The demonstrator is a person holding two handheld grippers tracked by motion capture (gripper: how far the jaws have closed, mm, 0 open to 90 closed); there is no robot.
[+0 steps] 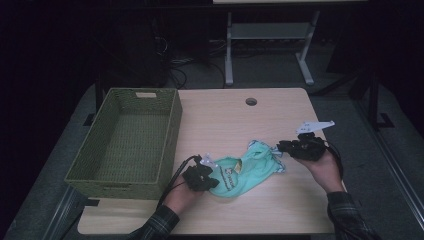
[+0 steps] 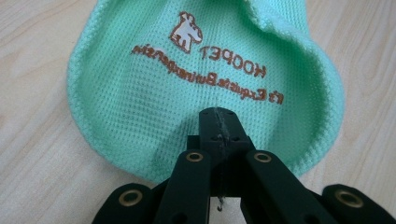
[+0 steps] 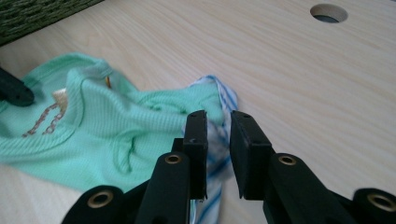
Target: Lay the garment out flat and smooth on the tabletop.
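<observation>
Green garment (image 1: 245, 170) lies on the table (image 1: 225, 120), long axis running from 7 to 2 o'clock between both hands. Left gripper (image 1: 206, 176) has its jaws pressed together, pinching the printed end; right gripper (image 1: 286, 148) sits at the striped end, jaws slightly parted with cloth between them, pads not clearly pressing. Basket (image 1: 130, 140) is at 9 o'clock, nearer the left hand.

The mint-green garment (image 2: 140, 98) carried, upside down in the left gripper view, brown lettering reading "HOOPET" beneath a small dog logo, its smaller script line unreadable.
</observation>
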